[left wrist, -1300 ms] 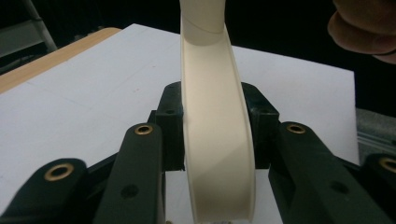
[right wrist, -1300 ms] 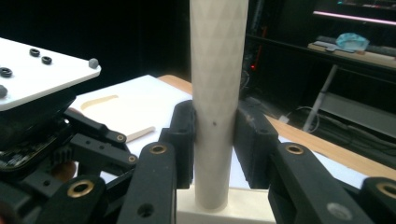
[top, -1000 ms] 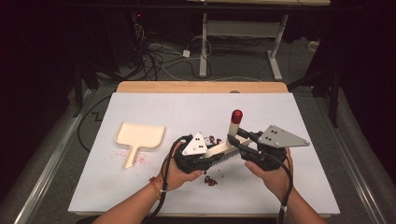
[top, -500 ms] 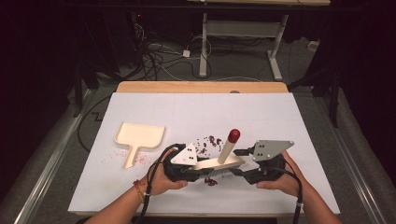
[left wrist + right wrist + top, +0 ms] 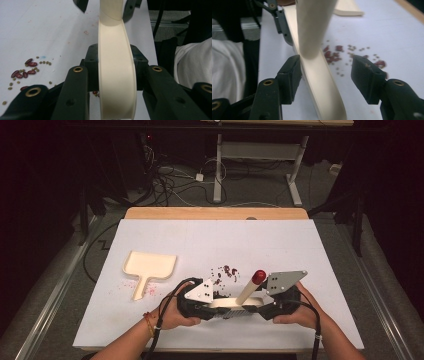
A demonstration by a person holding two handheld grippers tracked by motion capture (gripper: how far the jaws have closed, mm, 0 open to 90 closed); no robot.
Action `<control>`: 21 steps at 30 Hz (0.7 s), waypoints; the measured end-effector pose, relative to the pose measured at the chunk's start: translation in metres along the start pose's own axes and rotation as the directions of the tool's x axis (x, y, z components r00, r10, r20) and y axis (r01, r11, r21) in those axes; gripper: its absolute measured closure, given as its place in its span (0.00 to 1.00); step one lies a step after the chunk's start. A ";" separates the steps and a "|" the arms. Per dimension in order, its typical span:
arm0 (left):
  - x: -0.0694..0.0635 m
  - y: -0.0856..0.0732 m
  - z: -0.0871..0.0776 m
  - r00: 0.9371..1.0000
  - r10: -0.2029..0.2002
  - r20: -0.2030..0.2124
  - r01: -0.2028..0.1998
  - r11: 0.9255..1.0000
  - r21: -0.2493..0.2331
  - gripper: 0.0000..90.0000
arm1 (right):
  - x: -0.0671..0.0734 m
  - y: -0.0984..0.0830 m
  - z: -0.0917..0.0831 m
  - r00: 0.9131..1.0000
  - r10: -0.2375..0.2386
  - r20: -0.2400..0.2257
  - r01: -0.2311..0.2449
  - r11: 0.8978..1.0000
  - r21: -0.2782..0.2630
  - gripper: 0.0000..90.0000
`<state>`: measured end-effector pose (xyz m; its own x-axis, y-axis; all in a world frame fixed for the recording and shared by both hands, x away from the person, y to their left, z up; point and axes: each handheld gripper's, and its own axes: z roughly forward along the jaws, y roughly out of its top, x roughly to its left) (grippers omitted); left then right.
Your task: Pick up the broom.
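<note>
while left clamped, right gripper (image 5: pixel 325 75) lower, looser

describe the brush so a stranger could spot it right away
On the white table, look at the near edge between the person's two hands. The brush lies there, its cream head clamped in the left gripper. Unlike the flat cream dustpan, its handle slants up to a red tip.
</note>
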<state>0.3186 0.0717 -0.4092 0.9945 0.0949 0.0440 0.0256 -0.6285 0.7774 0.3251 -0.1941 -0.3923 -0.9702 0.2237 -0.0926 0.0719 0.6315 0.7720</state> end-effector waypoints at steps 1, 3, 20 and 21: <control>0.000 0.001 0.001 1.000 0.001 0.009 -0.001 1.000 -0.003 0.73 | 0.002 0.001 0.007 0.999 -0.009 -0.045 0.009 1.000 0.000 0.56; 0.002 0.000 0.002 1.000 -0.002 0.026 0.003 1.000 -0.010 0.73 | 0.003 0.001 0.011 0.998 -0.007 -0.064 0.007 1.000 0.005 0.62; 0.001 -0.011 -0.030 0.960 -0.008 -0.282 0.006 1.000 -0.007 0.24 | 0.008 0.009 0.009 0.999 0.034 0.035 -0.036 0.998 0.047 0.75; -0.001 -0.015 -0.033 0.950 -0.006 -0.313 0.007 1.000 0.002 0.23 | 0.007 0.009 0.006 0.998 0.043 0.048 -0.045 0.998 0.041 0.75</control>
<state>0.3140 0.1069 -0.4005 0.9128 0.3352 0.2332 0.0329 -0.6297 0.7762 0.3207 -0.1821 -0.3900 -0.9540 0.2860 -0.0894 0.1248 0.6505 0.7492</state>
